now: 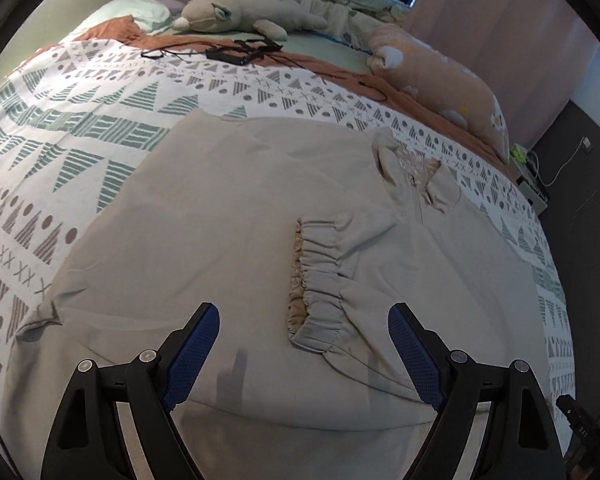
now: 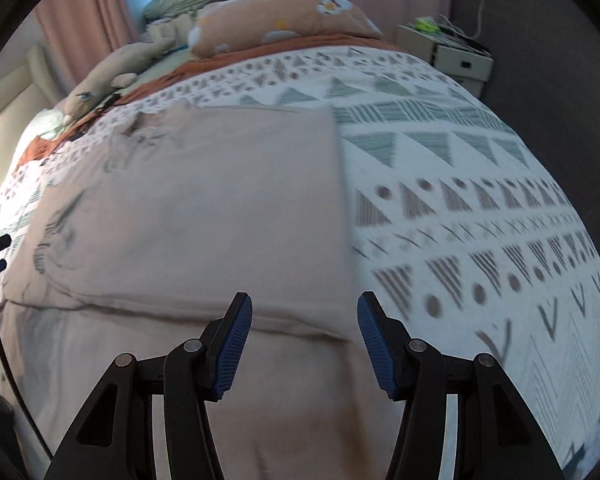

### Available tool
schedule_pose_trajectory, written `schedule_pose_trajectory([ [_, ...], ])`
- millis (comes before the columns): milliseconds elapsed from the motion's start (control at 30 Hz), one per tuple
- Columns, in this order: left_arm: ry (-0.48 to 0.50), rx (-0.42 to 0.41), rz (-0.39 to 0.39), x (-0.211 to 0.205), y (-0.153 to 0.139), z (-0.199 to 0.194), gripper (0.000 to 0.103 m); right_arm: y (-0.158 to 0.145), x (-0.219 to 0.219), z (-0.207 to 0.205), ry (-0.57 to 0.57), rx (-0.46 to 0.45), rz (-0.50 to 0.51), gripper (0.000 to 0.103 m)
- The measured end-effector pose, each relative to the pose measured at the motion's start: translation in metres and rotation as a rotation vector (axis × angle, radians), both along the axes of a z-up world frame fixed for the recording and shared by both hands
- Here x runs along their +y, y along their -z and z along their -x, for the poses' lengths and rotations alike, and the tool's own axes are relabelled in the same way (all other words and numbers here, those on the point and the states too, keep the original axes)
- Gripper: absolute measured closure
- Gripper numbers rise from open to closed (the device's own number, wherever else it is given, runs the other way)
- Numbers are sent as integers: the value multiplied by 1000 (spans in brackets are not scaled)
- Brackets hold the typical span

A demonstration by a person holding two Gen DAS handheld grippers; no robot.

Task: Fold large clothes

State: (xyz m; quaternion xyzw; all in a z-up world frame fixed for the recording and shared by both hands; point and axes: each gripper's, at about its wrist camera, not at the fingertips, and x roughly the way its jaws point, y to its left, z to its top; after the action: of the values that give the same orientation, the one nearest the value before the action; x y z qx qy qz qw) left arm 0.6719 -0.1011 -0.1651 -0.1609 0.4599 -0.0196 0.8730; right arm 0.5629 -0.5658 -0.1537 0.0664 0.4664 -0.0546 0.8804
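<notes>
A large beige sweatshirt (image 1: 220, 220) lies flat on the patterned bed cover (image 1: 80, 120). One sleeve is folded across its body, and the gathered cuff (image 1: 320, 280) lies near the middle. The zip collar (image 1: 416, 188) points to the far right. My left gripper (image 1: 304, 308) hovers open over the garment just in front of the cuff, with nothing between its blue pads. In the right wrist view the sweatshirt (image 2: 200, 208) is blurred and shows a straight folded edge on its right side. My right gripper (image 2: 305, 298) is open above the near part of that fold and holds nothing.
A plush toy (image 1: 236, 16), a black device with cables (image 1: 240, 54) and an orange flowered pillow (image 1: 440, 76) lie at the head of the bed. A white nightstand (image 2: 444, 52) stands beyond the bed's far corner by a dark wall.
</notes>
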Motion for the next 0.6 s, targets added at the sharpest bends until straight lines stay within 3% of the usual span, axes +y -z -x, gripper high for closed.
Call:
schedule_pose_trajectory([
  [267,24,66,-155,-30,35,-25,18,30,-22,20,20,60,49,48],
  [367,48,113,-128,-29,52,-29,40,38,-21,14,27,73,41,48],
  [433,52,82,-141,-29,52,-24,47,43,-19,10,35,81,50,48],
  [467,62,76,-145,-30,52,-22,61,45,-20,7,44,87,55,48],
  [600,63,70,-141,-30,49,-10,78,47,-35,1,125,80,29,48],
])
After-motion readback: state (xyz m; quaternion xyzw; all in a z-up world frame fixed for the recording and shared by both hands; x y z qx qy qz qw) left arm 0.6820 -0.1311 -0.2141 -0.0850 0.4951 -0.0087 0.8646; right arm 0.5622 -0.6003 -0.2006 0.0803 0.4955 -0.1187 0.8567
